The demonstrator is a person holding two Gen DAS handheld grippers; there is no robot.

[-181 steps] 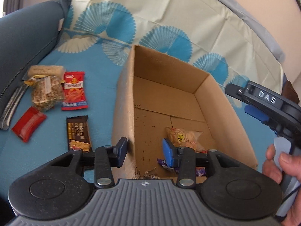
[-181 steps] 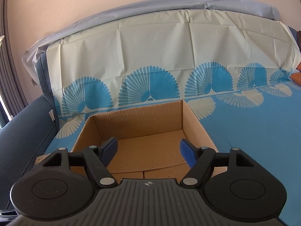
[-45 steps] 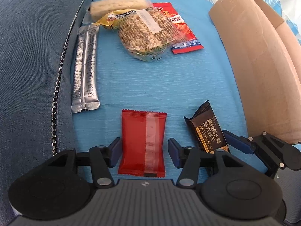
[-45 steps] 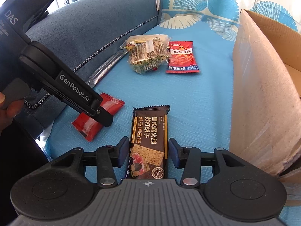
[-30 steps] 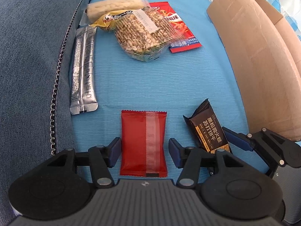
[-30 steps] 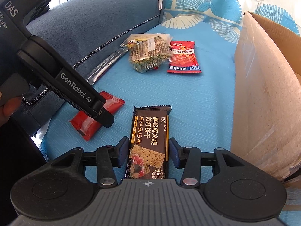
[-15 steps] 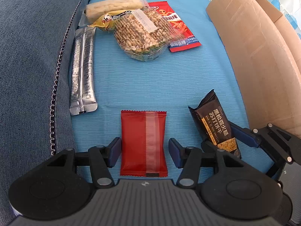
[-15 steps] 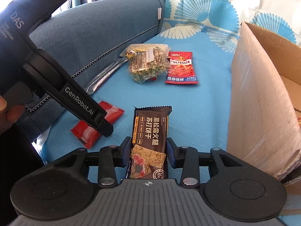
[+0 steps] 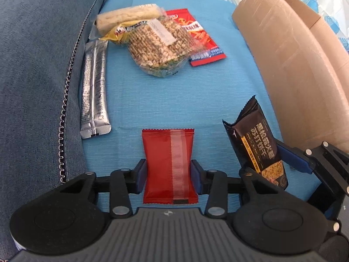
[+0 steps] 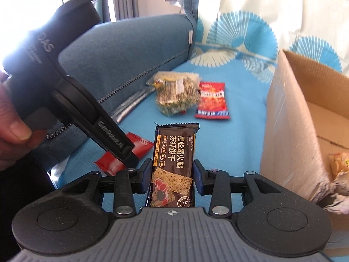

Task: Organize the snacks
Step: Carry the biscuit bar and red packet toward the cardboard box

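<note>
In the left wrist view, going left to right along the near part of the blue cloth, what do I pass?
Silver stick sachets → red packet between the left gripper's closing jaws → black cracker bar held by the right gripper → cardboard box.

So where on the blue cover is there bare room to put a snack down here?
The widest bare stretch of the blue cover lies between the snack pile, the silver sachets, the red packet and the cardboard box. It is crowded at the pile near the cushion, and near the two grippers.
</note>
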